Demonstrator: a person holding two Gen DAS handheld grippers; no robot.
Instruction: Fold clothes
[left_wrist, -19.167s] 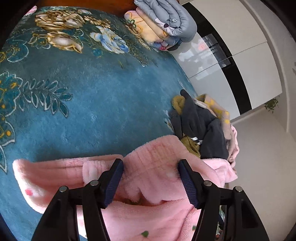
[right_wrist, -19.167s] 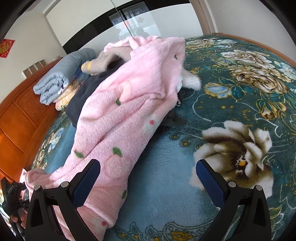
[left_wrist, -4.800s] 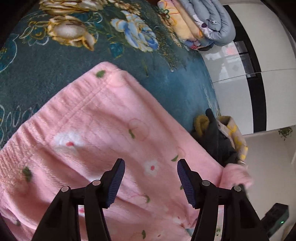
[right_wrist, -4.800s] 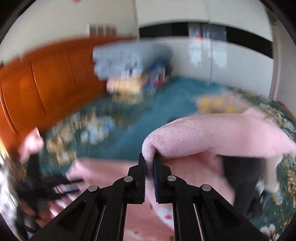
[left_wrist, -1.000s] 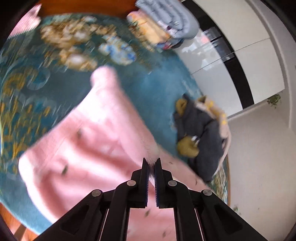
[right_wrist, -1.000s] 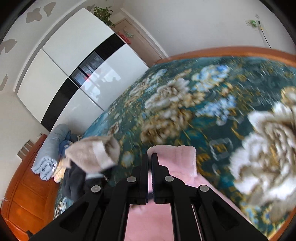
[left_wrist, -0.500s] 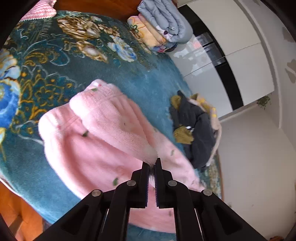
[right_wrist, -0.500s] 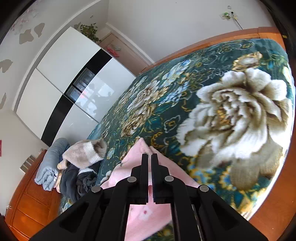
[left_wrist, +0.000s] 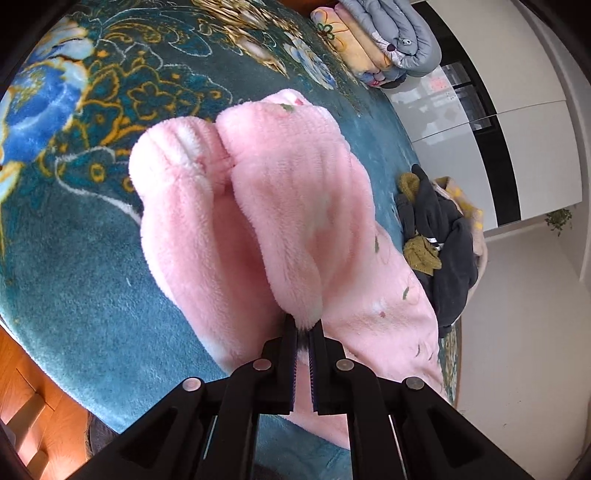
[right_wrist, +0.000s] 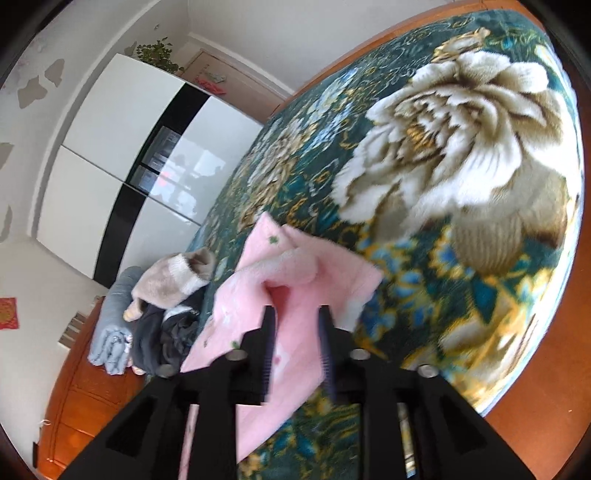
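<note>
Lying on teal floral plush blanket (left_wrist: 92, 258), pink fleece garment (left_wrist: 303, 206) sits doubled over, beside heap of dark clothes (left_wrist: 443, 240). Your left gripper (left_wrist: 303, 332) pinches its fold. Your right gripper (right_wrist: 295, 332): jaws apart, nothing clamped.

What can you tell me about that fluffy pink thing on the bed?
The pink garment looks like soft, fuzzy fleece with tiny green leaves and little flowers printed on it. It lies folded over itself in thick rolls on the teal flowered blanket. The left gripper pinches one edge shut; the right gripper is open over it.
</note>
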